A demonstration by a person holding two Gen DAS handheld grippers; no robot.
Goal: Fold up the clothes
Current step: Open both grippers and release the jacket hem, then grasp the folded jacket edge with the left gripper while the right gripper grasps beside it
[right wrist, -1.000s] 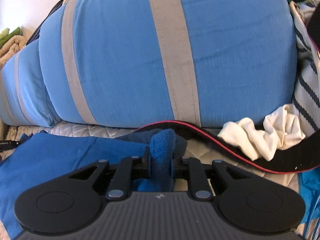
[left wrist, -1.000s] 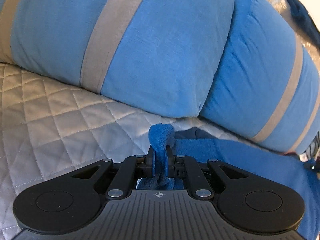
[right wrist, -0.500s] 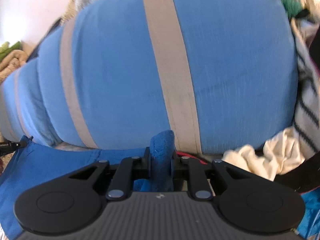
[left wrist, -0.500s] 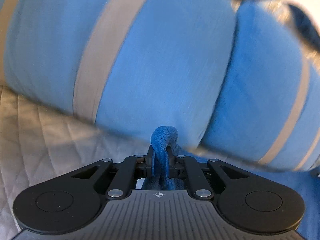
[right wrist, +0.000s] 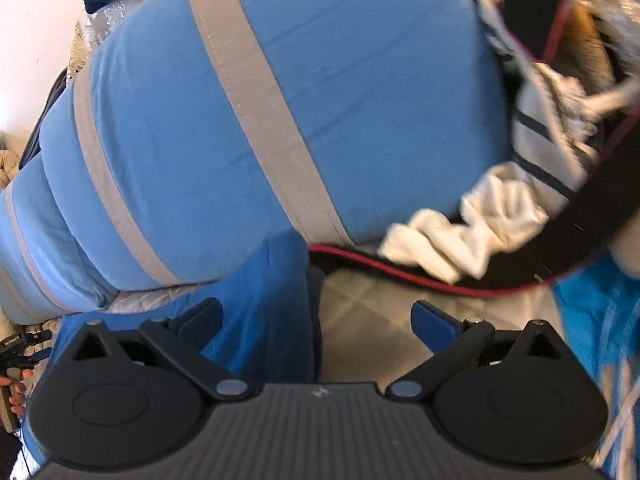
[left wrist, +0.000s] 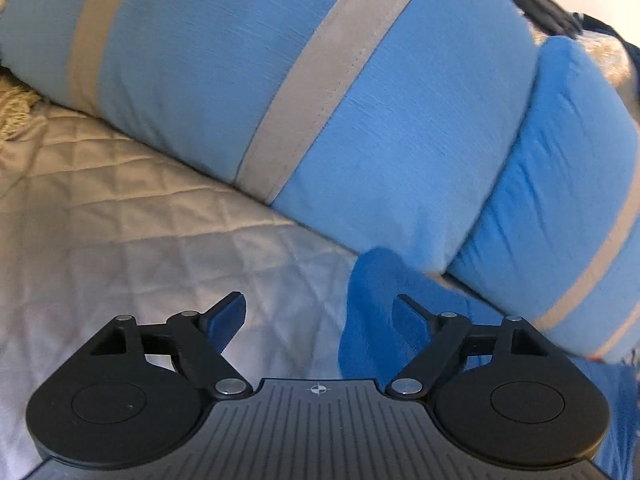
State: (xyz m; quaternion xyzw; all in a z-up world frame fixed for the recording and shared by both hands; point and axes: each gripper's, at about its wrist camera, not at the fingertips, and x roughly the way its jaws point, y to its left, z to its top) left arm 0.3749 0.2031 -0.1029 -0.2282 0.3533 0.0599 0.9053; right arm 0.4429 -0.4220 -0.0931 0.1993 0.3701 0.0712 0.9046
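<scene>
The blue fleece garment point(left wrist: 370, 304) lies on the quilted bedspread point(left wrist: 132, 216) below the pillows. My left gripper point(left wrist: 318, 314) is opening, its jaws wide apart. A raised fold of the garment stands between them, close to the right finger point(left wrist: 412, 320), and no pad presses on it. In the right wrist view the same garment point(right wrist: 268, 312) rises in a ridge between the jaws of my right gripper point(right wrist: 318, 316), next to its left finger point(right wrist: 200, 316). This gripper is opening too and is spread wide, gripping nothing.
Two light blue pillows with grey stripes point(left wrist: 320, 92) point(right wrist: 260, 112) lie just beyond the garment. At the right sit a white cloth point(right wrist: 460, 232), a black strap with red edging point(right wrist: 420, 276), striped laundry point(right wrist: 540, 160) and turquoise fabric point(right wrist: 592, 320). A hand point(right wrist: 16, 392) shows at the left edge.
Both grippers were shut on folds of the blue garment; now both have opened and let the folds go. Both views have shifted and rolled, with the pillows lying more slanted.
</scene>
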